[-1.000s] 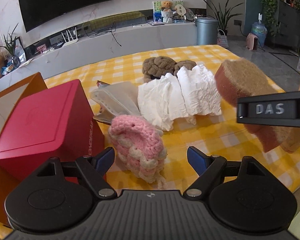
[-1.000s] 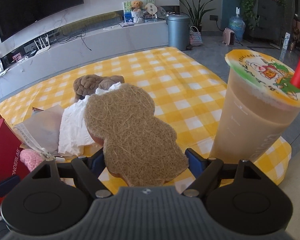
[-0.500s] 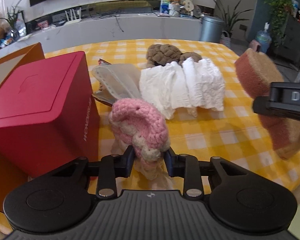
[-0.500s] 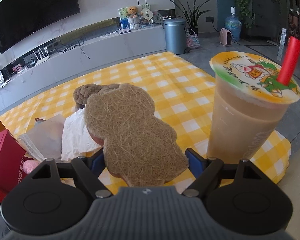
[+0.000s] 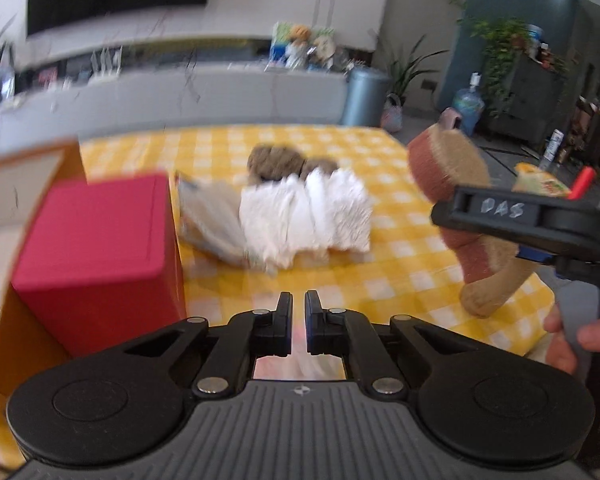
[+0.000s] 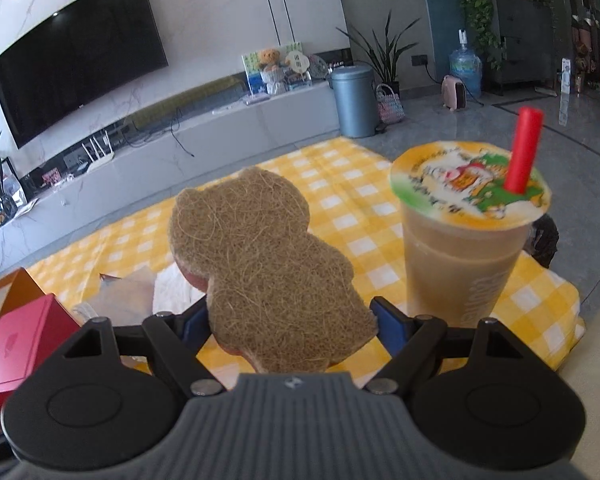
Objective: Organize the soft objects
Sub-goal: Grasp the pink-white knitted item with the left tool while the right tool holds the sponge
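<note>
Right wrist: cup (image 6: 464, 256) near tablecloth edge (image 6: 556, 320)

Pink knit (image 5: 300, 364) — blurred behind jaws

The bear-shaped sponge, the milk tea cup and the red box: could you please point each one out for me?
bear-shaped sponge (image 6: 260, 264): right wrist view, middle of its fibrous tan face.
milk tea cup (image 6: 456, 264): right wrist view, side wall below the sealed lid.
red box (image 5: 96, 232): left wrist view, middle of its top face.
</note>
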### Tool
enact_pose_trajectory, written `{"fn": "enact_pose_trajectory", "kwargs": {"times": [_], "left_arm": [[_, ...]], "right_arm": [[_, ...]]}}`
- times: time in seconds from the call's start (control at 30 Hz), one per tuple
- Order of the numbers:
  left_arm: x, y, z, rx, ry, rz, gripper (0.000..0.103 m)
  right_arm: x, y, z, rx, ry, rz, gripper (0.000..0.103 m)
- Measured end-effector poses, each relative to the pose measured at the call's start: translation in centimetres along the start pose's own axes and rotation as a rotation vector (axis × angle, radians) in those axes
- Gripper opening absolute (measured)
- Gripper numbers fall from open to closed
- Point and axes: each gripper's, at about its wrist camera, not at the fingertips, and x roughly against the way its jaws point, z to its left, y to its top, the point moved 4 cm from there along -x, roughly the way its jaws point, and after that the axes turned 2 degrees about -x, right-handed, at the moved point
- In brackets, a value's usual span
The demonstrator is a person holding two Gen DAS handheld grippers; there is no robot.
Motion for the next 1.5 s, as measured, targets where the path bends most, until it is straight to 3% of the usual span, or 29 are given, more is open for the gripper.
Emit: {"fn": "enact_pose_trajectory", "kwargs": {"times": [0.1, 0.27, 0.33, 0.4, 0.47, 0.5, 0.6, 0.73, 0.77, 0.87, 1.07, 1.2, 1.47, 1.5], "left_arm": [[1.0, 0.8, -0.5, -0.036, -0.026, -0.031, 0.005], [-0.2, -0.1, -0.1, -0.018, -0.057, 0.054, 0.007], [-0.5, -0.8, 0.1, -0.032, -0.062, 0.071, 0.017], [-1.0, -1.4, 0.0, -0.059, -0.075, 0.073, 0.050], [-1.5, -1.9, -0.6, -0.094, -0.109, 0.067, 0.072], [-1.9, -2.1, -0.9, -0.105, -0.127, 0.053, 0.078], [-3.6, -3.2, -1.7, -0.116, -0.120, 0.073, 0.087], [-6.0, -5.1, -2.3, -0.134, -0.119, 0.202, 0.088], [-6.4, -5.5, -2.4, -0.144, -0.120, 0.220, 0.092], [-7.3, -6.0, -2.6, -0.173, -0.106, 0.227, 0.097], [-9.3, -6.4, -1.6, -0.131, -0.095, 0.292, 0.095], [-8.8, -6.4, -1.4, -0.118, -0.102, 0.269, 0.072], [-6.7, -4.7, -0.5, -0.034, -0.100, 0.239, 0.043], [-6.4, -4.5, -0.3, -0.024, -0.103, 0.234, 0.043]], "right_arm": [[1.2, 0.4, 0.4, 0.018, 0.017, -0.037, 0.081], [1.9, 0.6, 0.7, 0.013, 0.068, -0.052, 0.081], [1.8, 0.4, 0.8, 0.023, 0.065, -0.043, 0.081], [1.6, 0.4, 0.8, 0.030, 0.055, -0.036, 0.081], [1.3, 0.5, 0.7, 0.023, 0.047, -0.028, 0.081], [1.2, 0.7, 0.7, 0.021, 0.047, -0.024, 0.081], [1.0, 0.4, 0.9, 0.030, 0.046, -0.015, 0.081], [0.8, 0.6, 1.0, 0.044, 0.036, -0.011, 0.081], [0.7, 0.6, 1.0, 0.044, 0.034, -0.010, 0.081], [0.5, 0.7, 1.1, 0.045, 0.031, -0.005, 0.081], [0.3, 0.5, 1.3, 0.054, 0.034, 0.003, 0.081], [0.4, 0.6, 1.0, 0.046, 0.039, -0.005, 0.081], [1.1, 0.4, 0.2, 0.003, 0.067, -0.030, 0.081], [1.3, 0.5, 0.0, -0.008, 0.077, -0.035, 0.081]]}}
